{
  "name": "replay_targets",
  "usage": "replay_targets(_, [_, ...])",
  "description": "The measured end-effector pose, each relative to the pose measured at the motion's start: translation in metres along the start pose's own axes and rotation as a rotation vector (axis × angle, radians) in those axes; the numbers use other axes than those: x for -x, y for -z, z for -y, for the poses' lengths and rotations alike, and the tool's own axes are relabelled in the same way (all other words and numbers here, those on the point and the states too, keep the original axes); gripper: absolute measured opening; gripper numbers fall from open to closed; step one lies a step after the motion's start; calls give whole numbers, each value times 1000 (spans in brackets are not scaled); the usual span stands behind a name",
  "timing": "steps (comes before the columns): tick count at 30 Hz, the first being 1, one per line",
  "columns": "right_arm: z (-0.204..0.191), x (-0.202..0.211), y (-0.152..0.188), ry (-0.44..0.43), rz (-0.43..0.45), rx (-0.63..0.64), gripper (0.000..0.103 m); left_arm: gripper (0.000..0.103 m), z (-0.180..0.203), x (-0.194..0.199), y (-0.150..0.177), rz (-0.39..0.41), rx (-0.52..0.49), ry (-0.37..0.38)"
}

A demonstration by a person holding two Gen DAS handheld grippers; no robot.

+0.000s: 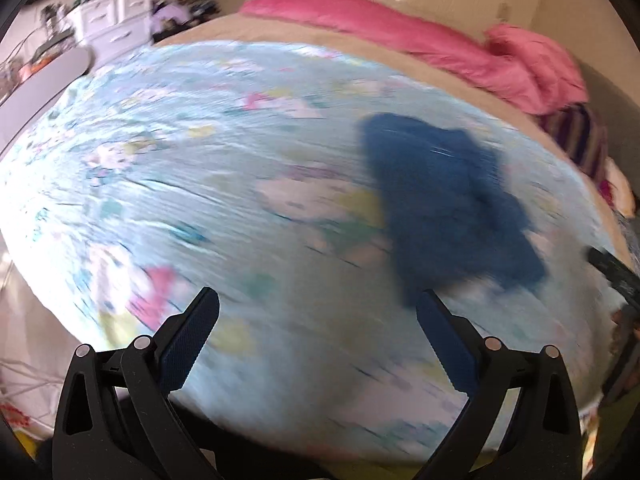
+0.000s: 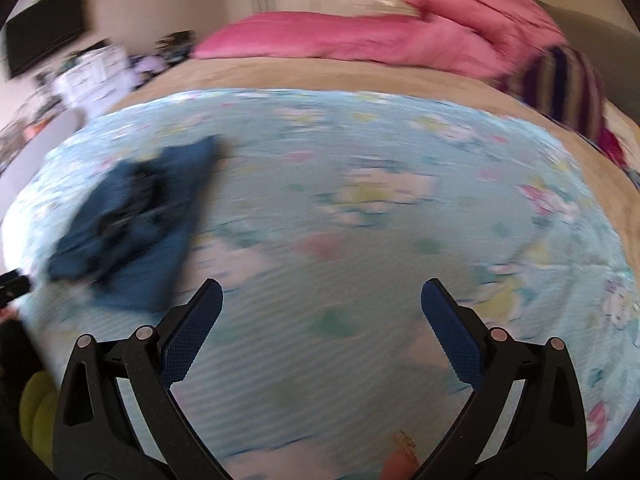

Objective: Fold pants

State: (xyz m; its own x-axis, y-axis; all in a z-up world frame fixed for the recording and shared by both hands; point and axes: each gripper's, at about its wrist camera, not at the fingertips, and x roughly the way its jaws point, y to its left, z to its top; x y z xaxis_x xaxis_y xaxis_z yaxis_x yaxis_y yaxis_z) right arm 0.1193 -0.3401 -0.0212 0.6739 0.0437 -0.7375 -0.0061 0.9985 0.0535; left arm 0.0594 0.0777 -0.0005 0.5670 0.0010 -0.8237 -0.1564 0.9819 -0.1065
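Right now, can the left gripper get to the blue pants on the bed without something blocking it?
Probably yes. The left gripper is open and holds nothing, and the pants lie in a heap on the flowered sheet just ahead, toward its right finger. Nothing lies between them.

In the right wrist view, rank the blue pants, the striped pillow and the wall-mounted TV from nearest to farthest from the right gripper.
From the right gripper, open over the floral sheet:
1. Blue pants, bunched on the sheet, just ahead to the left.
2. Striped pillow, far right at the bed's head end.
3. TV, on the wall beyond the bed, upper left.
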Motion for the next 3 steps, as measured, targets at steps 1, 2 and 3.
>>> replay_targets(1, [20,-8,-5,49,-5,-31,94,99,-9,-6,-8,-9,5,-15])
replay_targets(2, [35,-13,-9,85,-10,-53,94,99,-27,-17,-23,-20,18,-58])
replay_targets(3, [59,-21,-15,134,-14,-81,94,99,-38,-24,-33,-23,29,-90])
